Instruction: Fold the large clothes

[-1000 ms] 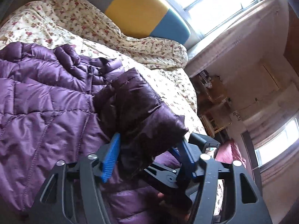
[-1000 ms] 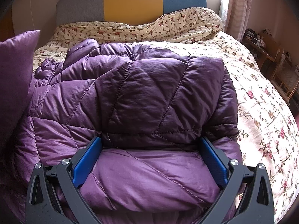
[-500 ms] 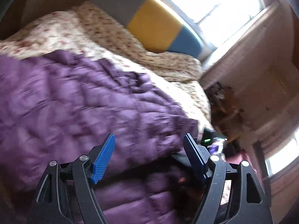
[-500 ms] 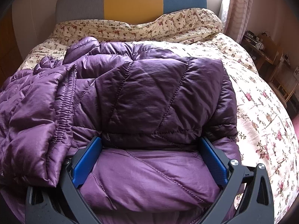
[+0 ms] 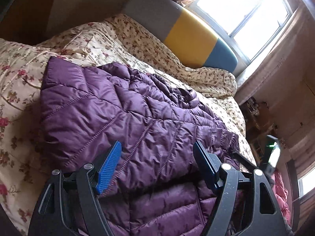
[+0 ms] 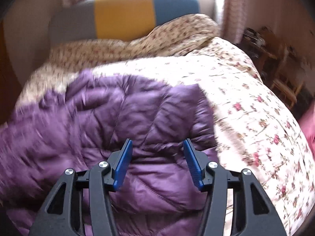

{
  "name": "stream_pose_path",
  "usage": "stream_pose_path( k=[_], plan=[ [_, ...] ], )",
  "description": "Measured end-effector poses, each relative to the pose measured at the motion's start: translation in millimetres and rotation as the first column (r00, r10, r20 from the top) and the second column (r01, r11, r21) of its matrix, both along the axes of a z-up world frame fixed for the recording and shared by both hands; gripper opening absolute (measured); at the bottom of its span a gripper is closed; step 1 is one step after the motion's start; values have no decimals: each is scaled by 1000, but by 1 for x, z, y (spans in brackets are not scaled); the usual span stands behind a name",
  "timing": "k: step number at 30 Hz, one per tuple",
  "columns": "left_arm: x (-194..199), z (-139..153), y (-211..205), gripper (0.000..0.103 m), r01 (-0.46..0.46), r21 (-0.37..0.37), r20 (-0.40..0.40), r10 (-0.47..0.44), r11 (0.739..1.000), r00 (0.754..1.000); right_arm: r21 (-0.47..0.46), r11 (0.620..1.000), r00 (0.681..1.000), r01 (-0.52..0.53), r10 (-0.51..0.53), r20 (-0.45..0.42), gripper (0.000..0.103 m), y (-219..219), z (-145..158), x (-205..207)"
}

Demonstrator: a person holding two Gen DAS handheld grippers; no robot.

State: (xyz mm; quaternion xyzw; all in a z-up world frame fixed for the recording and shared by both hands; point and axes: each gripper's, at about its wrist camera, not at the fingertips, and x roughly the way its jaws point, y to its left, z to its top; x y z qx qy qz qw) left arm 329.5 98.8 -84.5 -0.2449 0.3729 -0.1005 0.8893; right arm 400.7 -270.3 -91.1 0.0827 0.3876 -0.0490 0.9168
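Two hand-held grippers hover over the quilted purple puffer jacket [image 5: 122,118] on the floral bed [image 5: 21,82]: left hand-held gripper [image 5: 157,157] spread wide, empty; right hand-held gripper [image 6: 157,155] closing, clasping nothing.

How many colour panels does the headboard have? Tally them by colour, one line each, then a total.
Headboard panels, by colour:
Grey panel: 1
Yellow panel: 1
Blue panel: 1
Total: 3

one purple jacket [image 5: 122,118], one floral quilt [image 5: 23,74], two grippers [image 5: 157,153]
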Motion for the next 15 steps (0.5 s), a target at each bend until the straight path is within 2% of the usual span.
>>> stream_pose_path(
  k=[2,3,5,10,11,12,15],
  plan=[
    [-1,0,2,74,-7,-6,1,7,1000,1000,63,997,999,-47,45,25,56,3,11,0],
    [-1,0,3,74,-11,-8,1,11,1000,1000,83,994,997,-68,66,27,66,6,14,1],
    [-1,0,3,74,-12,-10,3,12,1000,1000,150,980,992,-128,127,18,74,18,16,4],
    [-5,3,8,74,-8,7,18,8,1000,1000,252,942,969,-220,241,-56,75,56,1,16],
    [-5,4,10,74,-11,10,21,11,1000,1000,250,940,964,-233,258,-72,63,64,-4,17],
    [-6,5,13,74,-17,10,25,17,1000,1000,252,936,958,-246,273,-81,39,68,-8,17],
    [-9,7,24,74,-40,12,35,40,999,999,190,952,965,-239,255,-65,8,71,-6,13]
  ],
)
